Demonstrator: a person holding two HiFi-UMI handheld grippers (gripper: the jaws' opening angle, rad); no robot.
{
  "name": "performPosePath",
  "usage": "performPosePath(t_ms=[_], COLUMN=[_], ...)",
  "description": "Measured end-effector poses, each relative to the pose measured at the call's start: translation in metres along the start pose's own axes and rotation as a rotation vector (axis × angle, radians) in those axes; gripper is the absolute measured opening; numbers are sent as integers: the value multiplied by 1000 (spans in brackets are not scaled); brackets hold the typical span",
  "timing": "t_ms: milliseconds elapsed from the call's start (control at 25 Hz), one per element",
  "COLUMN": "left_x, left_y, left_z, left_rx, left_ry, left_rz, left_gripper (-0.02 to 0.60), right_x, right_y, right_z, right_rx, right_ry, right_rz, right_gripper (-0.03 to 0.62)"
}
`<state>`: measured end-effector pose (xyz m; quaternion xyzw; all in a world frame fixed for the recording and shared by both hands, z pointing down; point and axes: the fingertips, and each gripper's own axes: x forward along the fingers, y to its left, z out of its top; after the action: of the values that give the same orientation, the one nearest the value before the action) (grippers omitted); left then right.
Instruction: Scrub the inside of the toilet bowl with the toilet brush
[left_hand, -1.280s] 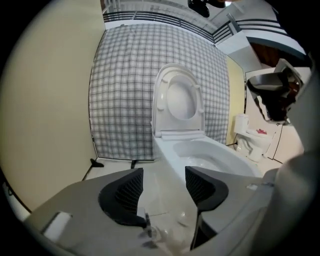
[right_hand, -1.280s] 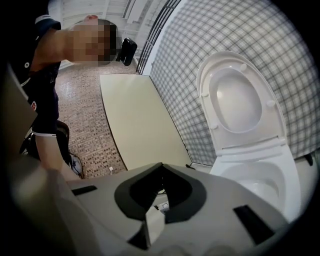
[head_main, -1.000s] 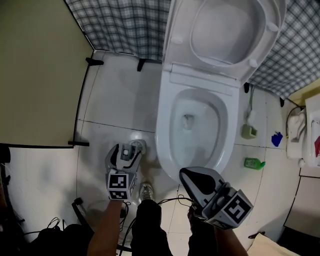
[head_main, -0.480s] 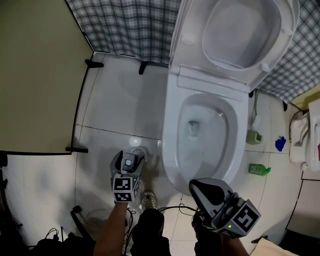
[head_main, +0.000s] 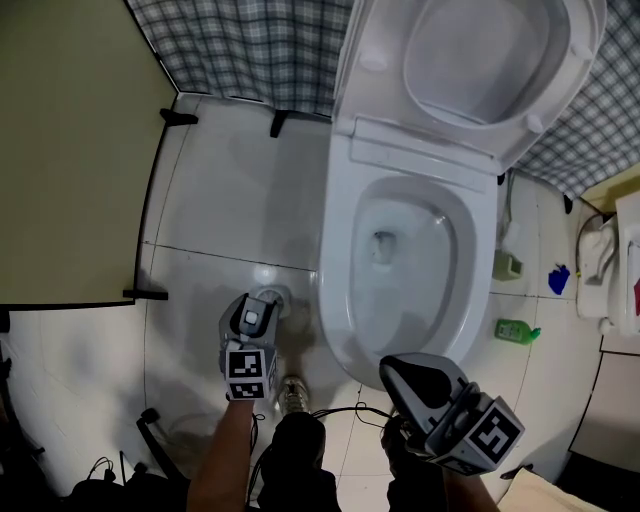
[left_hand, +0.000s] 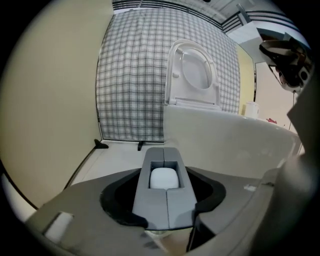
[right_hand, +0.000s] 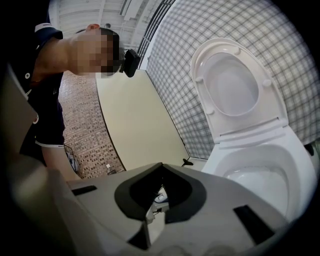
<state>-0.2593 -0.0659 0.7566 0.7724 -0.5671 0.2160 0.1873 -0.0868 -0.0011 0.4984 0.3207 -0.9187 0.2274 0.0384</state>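
Left claw (head_main: 256, 318): points downward at the floor (head_main: 210, 220). Its jaws have just been closing and now pinch the white rounded top of the brush handle (left_hand: 164, 178), which sits in the pocket between them.
Toilet brush: directly inside the left claw's grip, upright, low beside the toilet. Only the handle's top shows, and the bristle end cannot be seen.
Holder (head_main: 277, 298): a pale round base on the floor right under the left claw's tip.
Right claw (head_main: 400, 372): jaws drawn together with only a slit between them and nothing in it. It hovers off to the left claw's right, just short of the bowl's near edge.
Toilet bowl (head_main: 335, 285): ahead and to the right of the left claw, beyond the right claw's tip. It is open, with water at the bottom.
Seat and lid (head_main: 480, 60): farther on past both claws, tipped up against the checked wall (head_main: 250, 40).
Progress: the brush appears only just gripped and not yet lifted. Raising it, carrying it over the rim and all the scrubbing are still to do.
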Motion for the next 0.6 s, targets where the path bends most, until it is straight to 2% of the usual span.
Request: performPosePath(t_ms=[80, 280, 600], left_x=[-1, -6, -42], left_y=[2, 6, -4], left_z=[3, 10, 65], left_rx=[21, 33, 54], left_ry=[1, 4, -21], left_rz=[18, 39, -1], left_gripper=[202, 204, 204], right_x=[-2, -8, -25], right_y=[-2, -4, 7], right_z=[0, 4, 33], right_rx=[6, 7, 8], right_ry=[0, -5, -39], right_rz=[-5, -5, 0], right_gripper=[0, 0, 0])
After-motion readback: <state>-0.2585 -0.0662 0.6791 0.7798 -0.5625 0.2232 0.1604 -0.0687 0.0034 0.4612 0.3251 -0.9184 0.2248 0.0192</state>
